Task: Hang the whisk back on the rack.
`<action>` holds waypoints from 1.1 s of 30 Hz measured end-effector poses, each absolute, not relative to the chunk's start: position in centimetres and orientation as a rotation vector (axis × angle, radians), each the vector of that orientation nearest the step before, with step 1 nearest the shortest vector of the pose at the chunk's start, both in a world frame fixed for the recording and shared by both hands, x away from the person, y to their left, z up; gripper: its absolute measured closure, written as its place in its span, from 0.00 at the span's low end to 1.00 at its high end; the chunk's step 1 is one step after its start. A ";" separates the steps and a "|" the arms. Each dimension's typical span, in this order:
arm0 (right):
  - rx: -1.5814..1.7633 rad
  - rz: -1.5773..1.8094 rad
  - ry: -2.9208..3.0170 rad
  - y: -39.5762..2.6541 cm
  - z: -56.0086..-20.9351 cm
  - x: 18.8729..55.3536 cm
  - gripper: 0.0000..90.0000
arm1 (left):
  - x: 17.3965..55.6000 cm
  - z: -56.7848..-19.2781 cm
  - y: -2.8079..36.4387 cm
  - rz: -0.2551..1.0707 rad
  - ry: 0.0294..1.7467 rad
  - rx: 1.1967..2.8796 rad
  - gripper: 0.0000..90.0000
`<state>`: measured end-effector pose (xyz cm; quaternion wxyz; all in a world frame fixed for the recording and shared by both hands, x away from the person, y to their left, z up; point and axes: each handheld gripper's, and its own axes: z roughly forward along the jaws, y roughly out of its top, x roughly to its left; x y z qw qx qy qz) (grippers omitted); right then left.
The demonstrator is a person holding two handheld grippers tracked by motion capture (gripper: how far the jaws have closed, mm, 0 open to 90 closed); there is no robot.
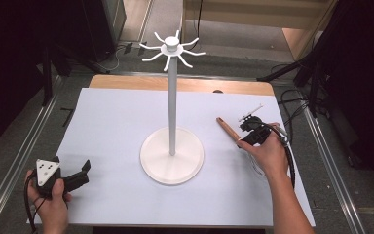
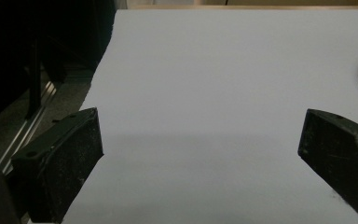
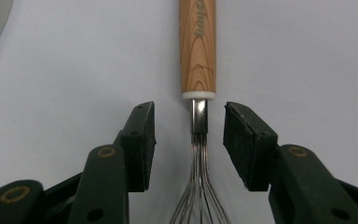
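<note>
A whisk (image 1: 228, 128) with a wooden handle (image 3: 198, 46) and wire loops lies flat on the white sheet at the right. My right gripper (image 1: 246, 135) points along it toward the handle. In the right gripper view the jaws of this gripper (image 3: 189, 114) stand on either side of the whisk's metal neck (image 3: 199, 114), with a gap on each side, so the pads are not pressing. Held low at the near left corner, my left gripper (image 1: 82, 174) is wide open (image 2: 200, 121) over bare sheet with nothing between its jaws.
A tall white stand (image 1: 172, 97) with a round base (image 1: 156, 168) and several curved hooks (image 1: 171, 48) at its top rises from the middle of the sheet (image 1: 117, 122). Metal rails and cables run along the floor on both sides of the table.
</note>
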<state>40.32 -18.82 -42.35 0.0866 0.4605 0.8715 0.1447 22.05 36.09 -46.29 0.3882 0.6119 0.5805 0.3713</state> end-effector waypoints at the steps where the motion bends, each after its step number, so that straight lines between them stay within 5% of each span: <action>1: 1.364 0.428 2.606 -18.7 -42.4 40.5 0.61 | 22.1 -46.3 36.1 0.944 1.477 1.556 0.00; 15: 1.418 0.405 2.623 -16.8 -42.9 43.0 0.59 | 22.1 -46.3 36.1 0.923 1.482 1.555 0.00; 29: 1.498 0.330 2.610 -16.2 -43.6 44.7 0.64 | 22.2 -46.3 36.2 0.908 1.473 1.568 0.00; 33: 1.514 0.292 2.598 -15.9 -44.1 45.1 0.72 | 22.2 -46.3 36.2 0.911 1.478 1.563 0.00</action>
